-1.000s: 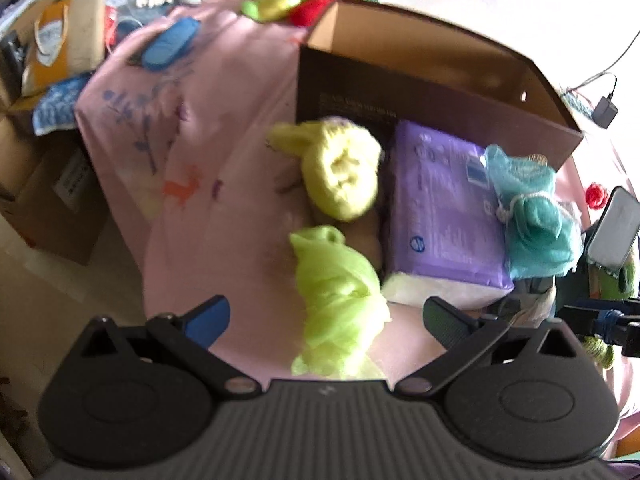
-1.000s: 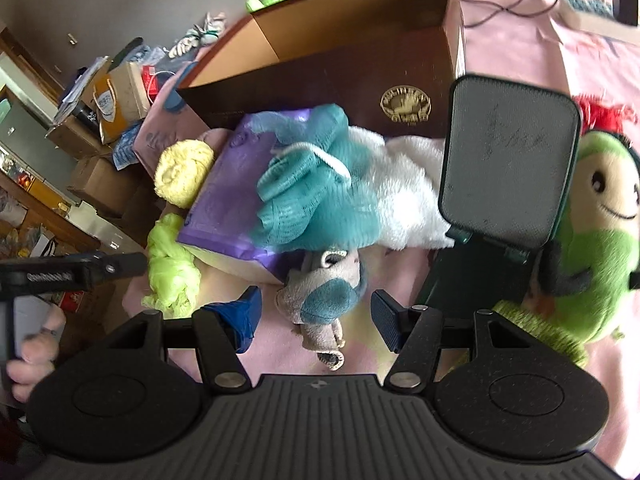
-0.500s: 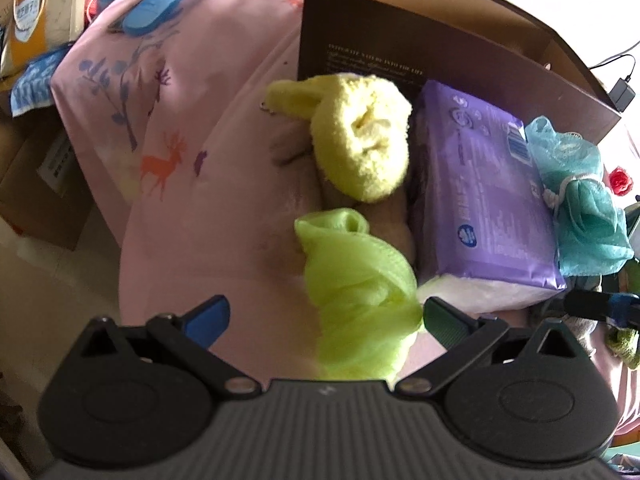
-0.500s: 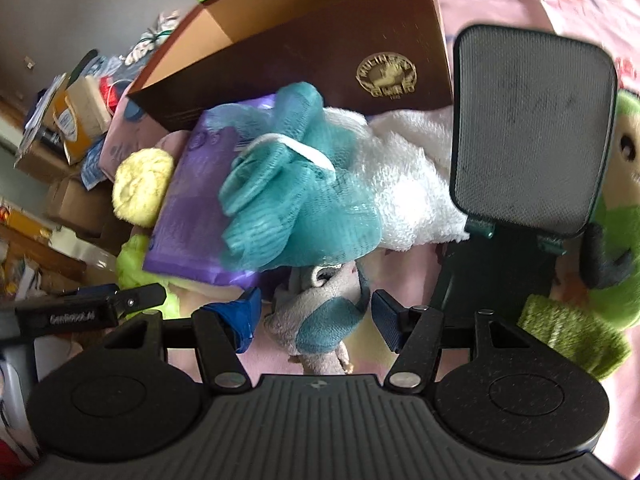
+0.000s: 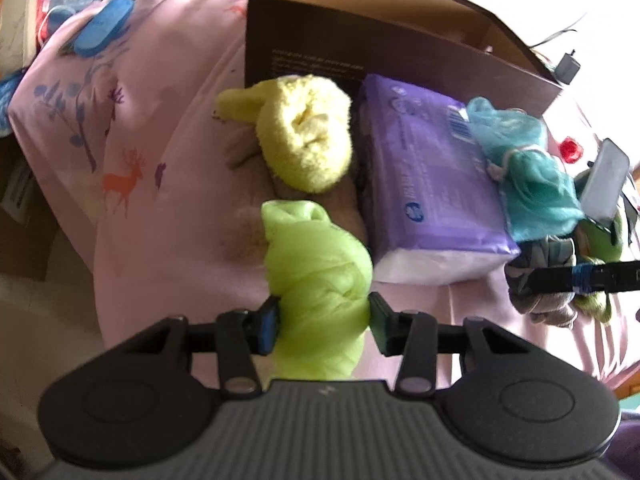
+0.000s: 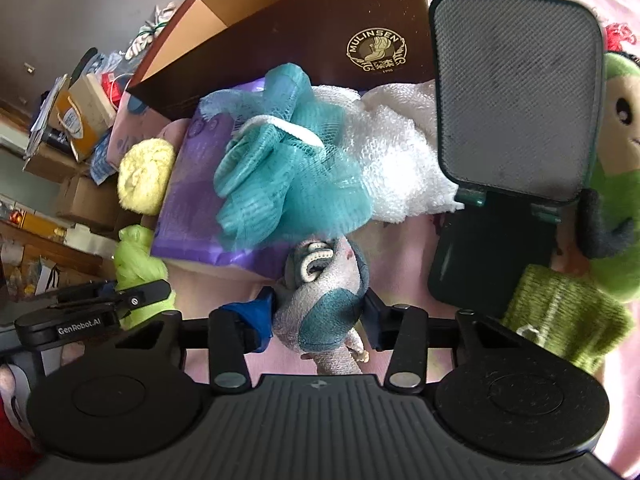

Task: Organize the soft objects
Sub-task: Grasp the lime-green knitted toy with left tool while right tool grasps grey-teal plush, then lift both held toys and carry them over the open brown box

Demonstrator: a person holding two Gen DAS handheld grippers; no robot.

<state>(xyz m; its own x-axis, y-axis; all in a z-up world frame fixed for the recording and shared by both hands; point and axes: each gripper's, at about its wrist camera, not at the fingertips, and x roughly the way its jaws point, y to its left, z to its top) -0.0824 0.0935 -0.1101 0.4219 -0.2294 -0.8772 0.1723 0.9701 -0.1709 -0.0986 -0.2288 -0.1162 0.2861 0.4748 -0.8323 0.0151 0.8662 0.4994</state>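
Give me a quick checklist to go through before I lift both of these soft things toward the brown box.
1. Left gripper on the lime green bundle: ok, jaws closing, both pads pressing its sides.
2. Right gripper on the grey and teal rolled socks: ok, jaws closing, pads against both sides.
3. Green bundle free of neighbours: ok, it lies apart from the yellow fluffy roll and beside the purple pack, not under it.
4. Socks free of the teal mesh sponge: cannot tell, the sponge overhangs their far end.
5. Brown box open: ok, no lid on it.
6. Room inside the box: cannot tell, its floor is hidden.
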